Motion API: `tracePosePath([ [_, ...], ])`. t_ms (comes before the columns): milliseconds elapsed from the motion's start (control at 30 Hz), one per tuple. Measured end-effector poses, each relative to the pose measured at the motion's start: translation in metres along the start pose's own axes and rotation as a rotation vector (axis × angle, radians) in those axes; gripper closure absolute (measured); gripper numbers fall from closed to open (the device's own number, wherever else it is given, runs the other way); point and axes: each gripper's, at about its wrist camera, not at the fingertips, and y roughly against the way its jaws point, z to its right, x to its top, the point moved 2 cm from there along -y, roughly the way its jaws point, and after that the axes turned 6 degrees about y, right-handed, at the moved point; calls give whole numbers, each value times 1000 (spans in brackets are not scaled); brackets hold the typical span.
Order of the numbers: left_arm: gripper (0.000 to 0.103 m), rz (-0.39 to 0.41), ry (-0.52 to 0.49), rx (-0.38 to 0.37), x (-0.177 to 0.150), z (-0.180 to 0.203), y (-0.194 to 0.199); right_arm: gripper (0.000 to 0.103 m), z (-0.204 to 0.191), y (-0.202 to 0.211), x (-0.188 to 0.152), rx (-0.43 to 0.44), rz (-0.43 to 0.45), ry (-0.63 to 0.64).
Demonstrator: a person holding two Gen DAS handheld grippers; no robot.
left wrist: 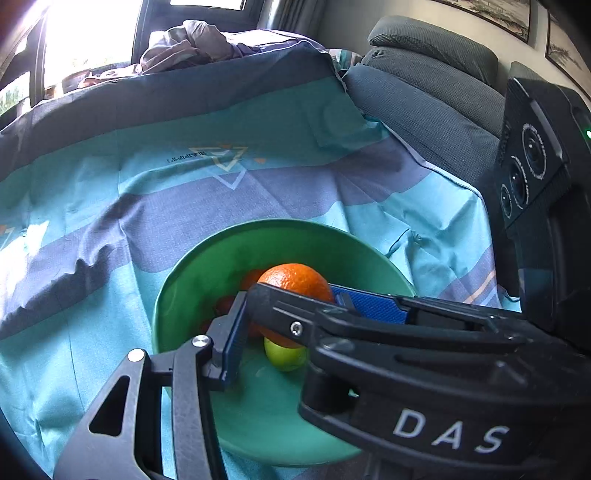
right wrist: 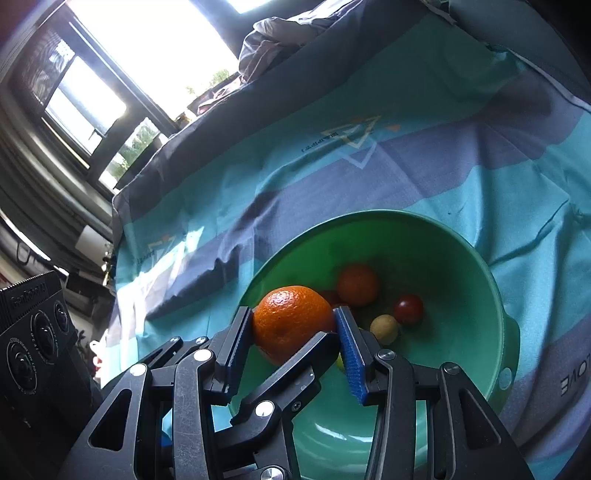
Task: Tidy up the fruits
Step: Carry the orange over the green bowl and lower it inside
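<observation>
Between my right gripper (right wrist: 293,334) fingers sits the orange (right wrist: 291,321), clamped above the green bowl (right wrist: 491,295); left gripper (left wrist: 258,321) fingers spread apart.

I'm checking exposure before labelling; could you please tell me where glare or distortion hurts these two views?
Left wrist: window blown out, cloth edges bowed by fisheye. Right wrist: window overexposed too, but orange and bowl evenly lit and sharp.

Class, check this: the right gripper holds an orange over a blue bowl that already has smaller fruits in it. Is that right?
Not quite: the bowl is green, not blue, as the right wrist view shows. The rest stands: the right gripper holds the orange over it, with smaller fruits inside.
</observation>
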Motion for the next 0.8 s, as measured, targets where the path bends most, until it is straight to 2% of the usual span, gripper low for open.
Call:
tracePosePath([
  [800,58,-87,36,-37,-4,-3,-21,55,18,-13,-3,-38,-80,-47],
])
